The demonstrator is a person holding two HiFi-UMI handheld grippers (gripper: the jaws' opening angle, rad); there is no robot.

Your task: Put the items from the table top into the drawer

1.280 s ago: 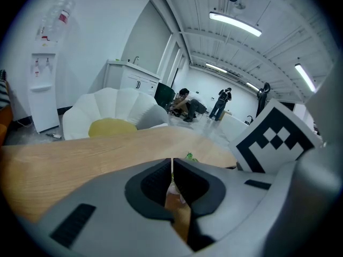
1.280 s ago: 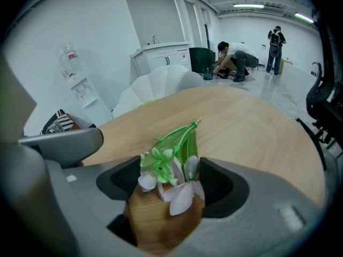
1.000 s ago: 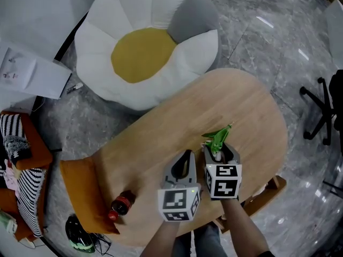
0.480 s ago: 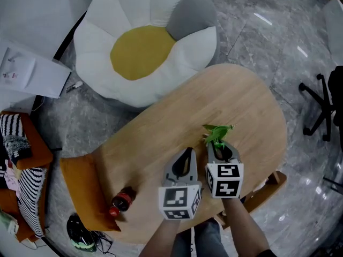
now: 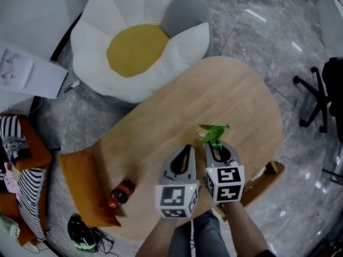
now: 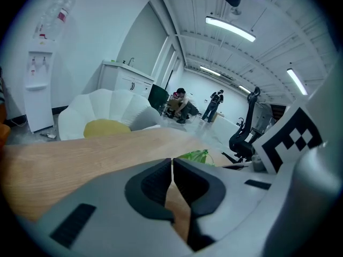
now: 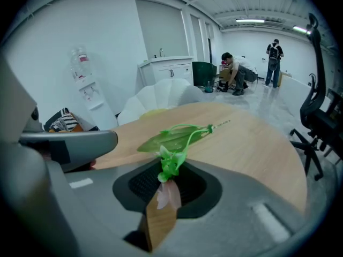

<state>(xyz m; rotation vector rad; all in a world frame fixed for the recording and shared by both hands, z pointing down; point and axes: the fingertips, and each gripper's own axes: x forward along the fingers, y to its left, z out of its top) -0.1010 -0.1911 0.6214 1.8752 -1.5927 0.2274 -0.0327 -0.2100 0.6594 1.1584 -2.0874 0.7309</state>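
Observation:
My right gripper (image 5: 217,146) (image 7: 170,169) is shut on a green plastic sprig (image 5: 214,133) (image 7: 176,137) with a pale pink bit at its stem. It holds the sprig just over the oval wooden table (image 5: 161,127); the leaves stick out past the fingertips. Just left of it, my left gripper (image 5: 186,150) (image 6: 172,163) is shut with nothing between its pads. A dark bottle with a red cap (image 5: 120,194) lies near the table's left edge, well left of both grippers.
A wooden part (image 5: 269,174) juts out from under the table's near right edge. An orange seat (image 5: 80,186) stands by the bottle, a flower-shaped cushion (image 5: 136,42) lies beyond the table, and an office chair (image 5: 316,100) is at the right. People stand far off (image 7: 241,71).
The right gripper's jaws have closed on the sprig and lifted it a little off the table. The left gripper rose slightly beside it.

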